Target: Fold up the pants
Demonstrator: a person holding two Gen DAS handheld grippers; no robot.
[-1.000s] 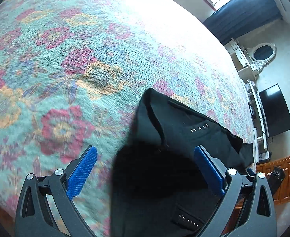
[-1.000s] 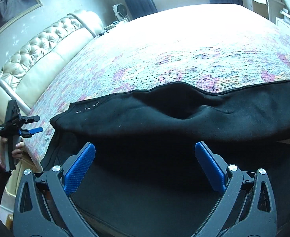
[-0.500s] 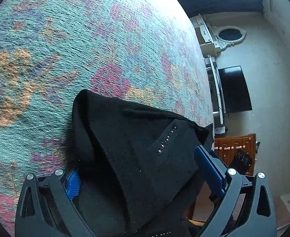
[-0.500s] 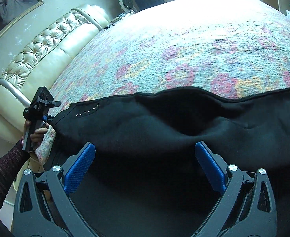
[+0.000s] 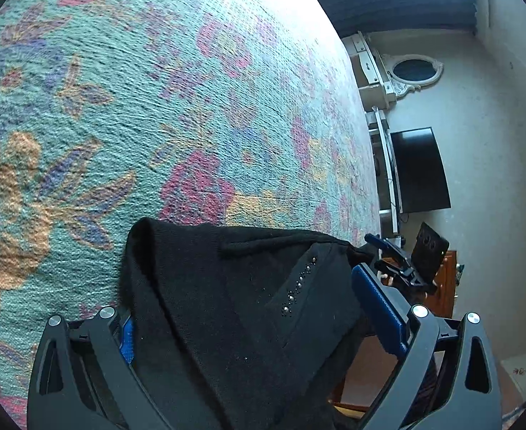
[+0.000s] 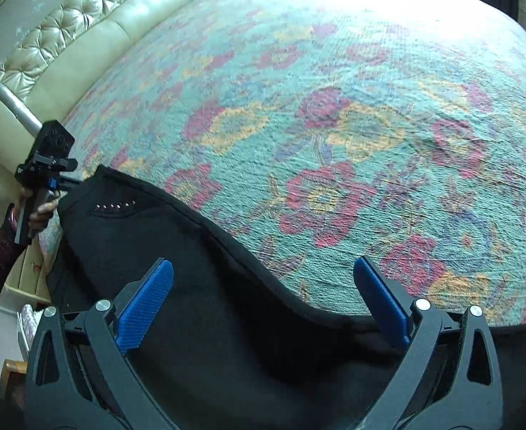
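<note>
Black pants with a row of small studs lie at the near edge of the floral bed cover. In the left wrist view my left gripper is open around a folded corner of the pants, and the cloth hides most of its left pad. In the right wrist view my right gripper stands open over the curved edge of the pants, with cloth under both pads. A hand holds the left gripper at the pants' far left corner.
The bed cover stretches far beyond the pants. A tufted cream headboard runs along the left. A dark TV, an oval mirror and a wooden cabinet stand off the bed's far side.
The left gripper has moved forward onto the pants' corner, so cloth now lies between its fingers. The right gripper has moved in closer over the pants' edge.
</note>
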